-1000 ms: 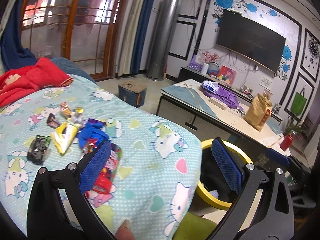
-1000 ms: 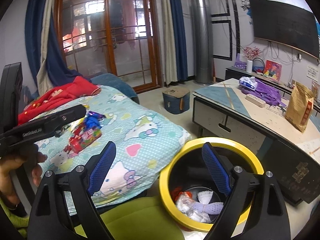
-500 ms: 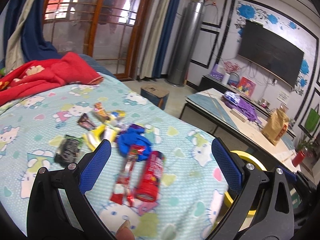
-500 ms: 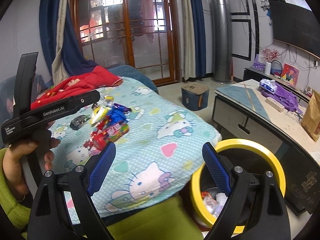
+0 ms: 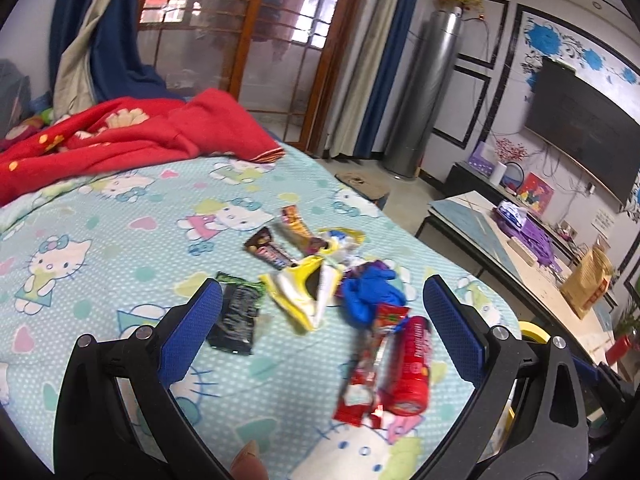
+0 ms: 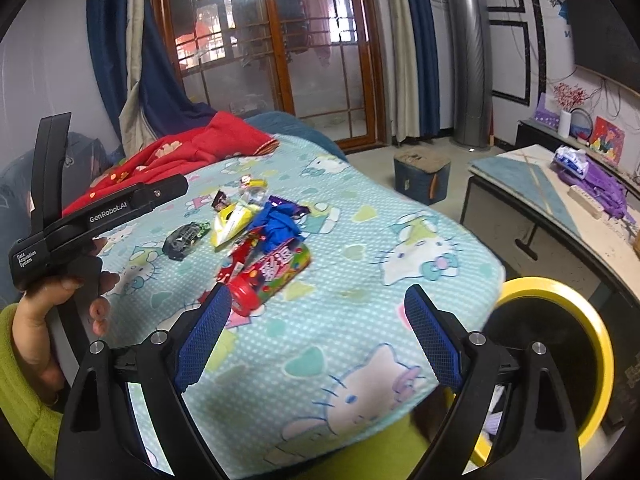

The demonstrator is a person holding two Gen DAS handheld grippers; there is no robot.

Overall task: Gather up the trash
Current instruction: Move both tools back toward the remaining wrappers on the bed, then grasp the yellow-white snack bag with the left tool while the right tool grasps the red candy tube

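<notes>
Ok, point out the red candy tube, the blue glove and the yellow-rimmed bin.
red candy tube (image 5: 410, 364), left wrist view, middle of its body
blue glove (image 5: 370, 294), left wrist view, centre of the crumpled bundle
yellow-rimmed bin (image 6: 598, 344), right wrist view, right side of its rim

A: Bedspread (image 6: 360, 292) between the wrappers (image 5: 316, 292) and the near edge?
B: Bare cloth, open to both grippers.
A: Obstacles?
B: Red blanket (image 5: 132, 140) behind the pile; yellow-rimmed bin (image 6: 600, 344) just beside the bed; table (image 6: 532, 192) beyond it.

Red tube (image 5: 412, 364), blue glove (image 5: 370, 294), yellow-rimmed bin (image 6: 596, 344)
</notes>
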